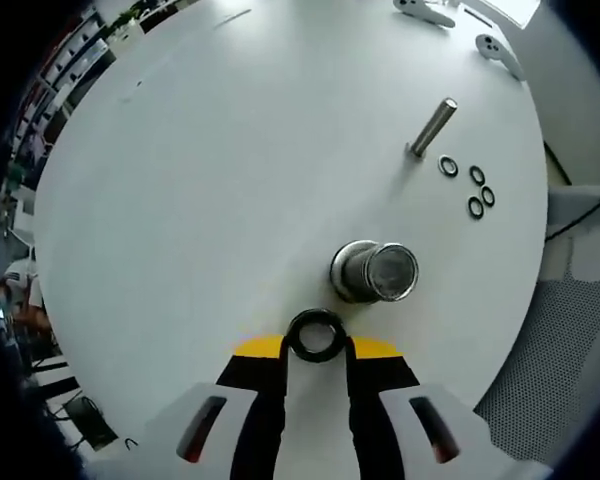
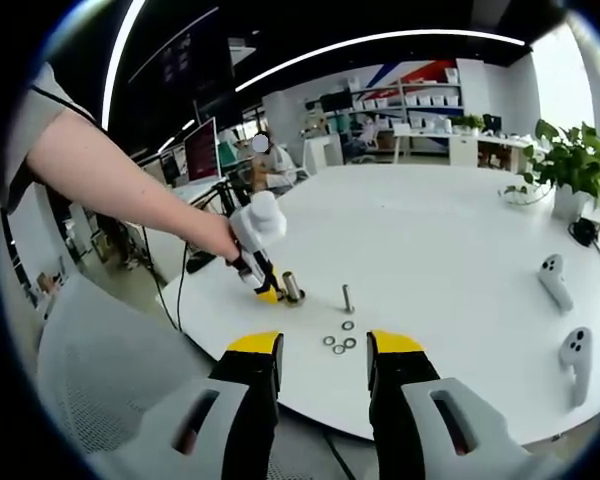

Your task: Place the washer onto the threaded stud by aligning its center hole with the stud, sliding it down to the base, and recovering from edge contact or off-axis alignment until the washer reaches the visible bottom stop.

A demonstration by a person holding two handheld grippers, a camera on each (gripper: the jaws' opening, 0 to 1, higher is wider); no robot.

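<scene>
Left gripper (image 1: 317, 345) pinches black washer (image 1: 316, 335) between its jaws, just short of the wide steel stud (image 1: 374, 271). Center hole over stud top, keep it level, then lower. Beyond the stud: thin bolt (image 1: 432, 127), four spare washers (image 1: 473, 187). Right gripper (image 2: 323, 350) open, empty.

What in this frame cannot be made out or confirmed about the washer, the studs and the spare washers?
- Washer, left gripper view: which stud it is meant for.
- Thick stud: base hidden by its own body, seen end-on.
- Thin stud, right gripper view: threads too small.
- Spare washers: count unclear there.
</scene>
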